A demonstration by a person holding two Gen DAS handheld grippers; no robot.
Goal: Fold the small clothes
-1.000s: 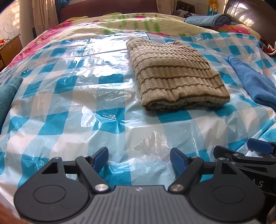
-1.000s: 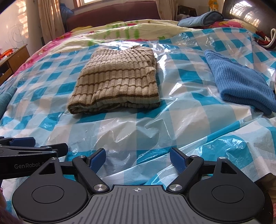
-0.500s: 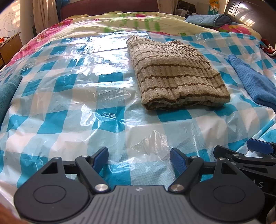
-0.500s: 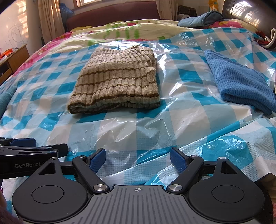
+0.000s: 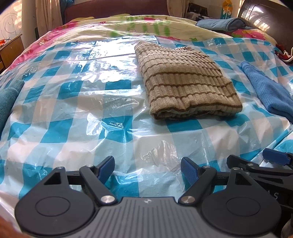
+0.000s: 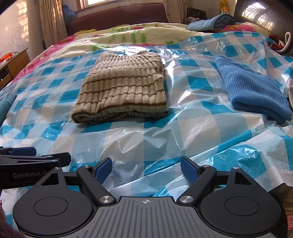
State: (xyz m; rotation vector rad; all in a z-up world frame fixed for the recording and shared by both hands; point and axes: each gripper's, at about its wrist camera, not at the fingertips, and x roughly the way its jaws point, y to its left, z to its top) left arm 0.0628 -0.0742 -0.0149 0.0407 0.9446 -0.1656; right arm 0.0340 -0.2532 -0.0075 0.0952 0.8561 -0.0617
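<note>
A beige sweater with brown stripes (image 5: 185, 84) (image 6: 122, 87) lies folded into a thick rectangle on the blue-and-white checked plastic sheet (image 5: 73, 113) that covers the bed. My left gripper (image 5: 148, 169) hovers near the front edge of the sheet, well short of the sweater, open with nothing between its blue pads. My right gripper (image 6: 146, 169) sits close beside it on the right, also open and empty. Each gripper shows at the edge of the other's view.
A folded blue knit garment (image 6: 250, 89) (image 5: 269, 95) lies right of the sweater. A teal cloth (image 5: 7, 98) sits at the left edge. A blue bundle (image 6: 212, 22) rests on the floral bedding near the dark headboard (image 6: 263, 14). A wooden desk (image 6: 12, 62) stands at the left.
</note>
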